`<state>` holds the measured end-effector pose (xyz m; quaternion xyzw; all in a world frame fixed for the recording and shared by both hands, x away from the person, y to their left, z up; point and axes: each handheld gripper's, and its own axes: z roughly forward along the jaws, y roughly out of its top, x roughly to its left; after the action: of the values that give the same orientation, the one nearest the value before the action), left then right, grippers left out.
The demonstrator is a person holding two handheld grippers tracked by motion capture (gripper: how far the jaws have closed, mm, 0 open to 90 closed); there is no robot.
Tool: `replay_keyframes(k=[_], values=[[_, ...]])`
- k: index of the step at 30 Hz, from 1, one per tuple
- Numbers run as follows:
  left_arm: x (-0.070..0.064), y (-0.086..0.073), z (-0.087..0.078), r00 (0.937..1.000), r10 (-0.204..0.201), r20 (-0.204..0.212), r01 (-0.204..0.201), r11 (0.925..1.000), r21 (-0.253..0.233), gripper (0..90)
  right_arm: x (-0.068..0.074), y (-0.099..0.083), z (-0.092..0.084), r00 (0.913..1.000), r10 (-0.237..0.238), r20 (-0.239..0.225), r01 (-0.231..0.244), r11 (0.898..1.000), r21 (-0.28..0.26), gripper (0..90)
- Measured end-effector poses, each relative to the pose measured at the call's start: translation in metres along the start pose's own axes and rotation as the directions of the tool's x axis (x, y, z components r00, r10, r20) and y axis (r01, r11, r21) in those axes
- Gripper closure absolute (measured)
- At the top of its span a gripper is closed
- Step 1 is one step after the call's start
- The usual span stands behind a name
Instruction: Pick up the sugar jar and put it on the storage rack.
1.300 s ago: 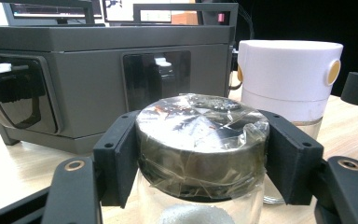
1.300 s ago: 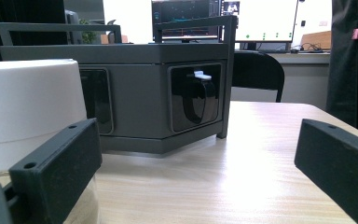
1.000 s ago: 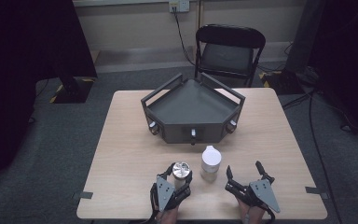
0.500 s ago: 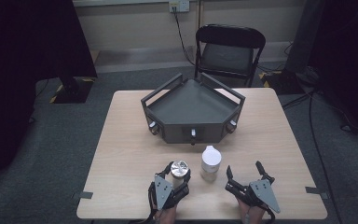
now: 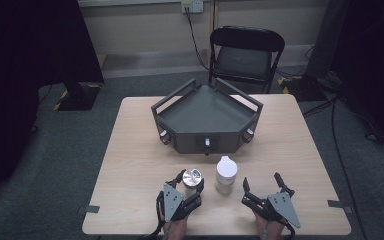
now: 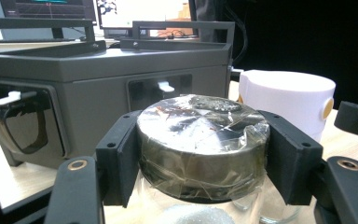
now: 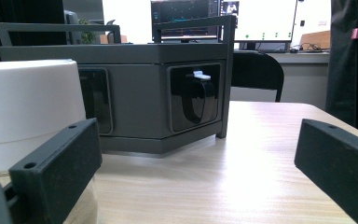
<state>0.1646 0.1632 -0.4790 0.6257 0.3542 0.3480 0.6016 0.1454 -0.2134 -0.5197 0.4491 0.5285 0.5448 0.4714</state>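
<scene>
Silver-lidded glass jar stands near the front edge of the tabletop, its taped lid clamped between the jaws of the left gripper. Just to its right stands a white-capped jar, and the right gripper waits released beyond it, jaws spread; that jar lies to its left, close by.

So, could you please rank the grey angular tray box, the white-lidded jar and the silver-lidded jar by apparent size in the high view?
1. Grey angular tray box, by far the largest.
2. White-lidded jar.
3. Silver-lidded jar, seemingly a little smaller, though the left gripper partly covers it, so that is unsure.
</scene>
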Motion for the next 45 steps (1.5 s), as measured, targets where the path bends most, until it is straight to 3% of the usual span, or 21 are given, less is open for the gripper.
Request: replay_keyframes(k=[12, 19, 26, 33, 36, 45], values=[[0.009, 0.011, 0.005, 0.9997, 0.004, 0.026, -0.004, 0.9999, -0.01, 35.2, 0.0, 0.0, 0.0, 1.0, 0.0, 0.0, 0.0, 1.0, -0.001, 0.0], [0.019, 0.018, 0.008, 0.9983, -0.022, 0.053, 0.023, 0.9996, -0.013, 35.2, 0.0, 0.0, 0.0, 1.0, 0.0, -0.001, 0.0, 1.0, -0.001, 0.0], [0.026, 0.026, 0.011, 0.9987, 0.0, 0.051, 0.0, 1.0, -0.001, 35.2, 0.0, 0.0, 0.0, 1.0, 0.0, -0.002, 0.0, 1.0, -0.001, 0.0], [0.033, 0.033, 0.014, 0.9988, -0.001, 0.05, 0.001, 1.0, -0.004, 35.2, 0.0, 0.0, 0.0, 1.0, 0.0, -0.001, 0.0, 1.0, -0.002, 0.0], [0.036, 0.036, 0.017, 0.9988, -0.014, 0.048, 0.014, 0.9998, -0.013, 35.2, 0.0, 0.0, 0.0, 1.0, -0.001, 0.0, 0.001, 1.0, -0.001, 0.0], [0.04, 0.051, 0.026, 0.9996, 0.003, 0.03, -0.001, 0.9992, -0.04, 35.2, -0.001, 0.0, 0.0, 1.0, 0.001, -0.002, -0.001, 1.0, -0.003, 0.0]])
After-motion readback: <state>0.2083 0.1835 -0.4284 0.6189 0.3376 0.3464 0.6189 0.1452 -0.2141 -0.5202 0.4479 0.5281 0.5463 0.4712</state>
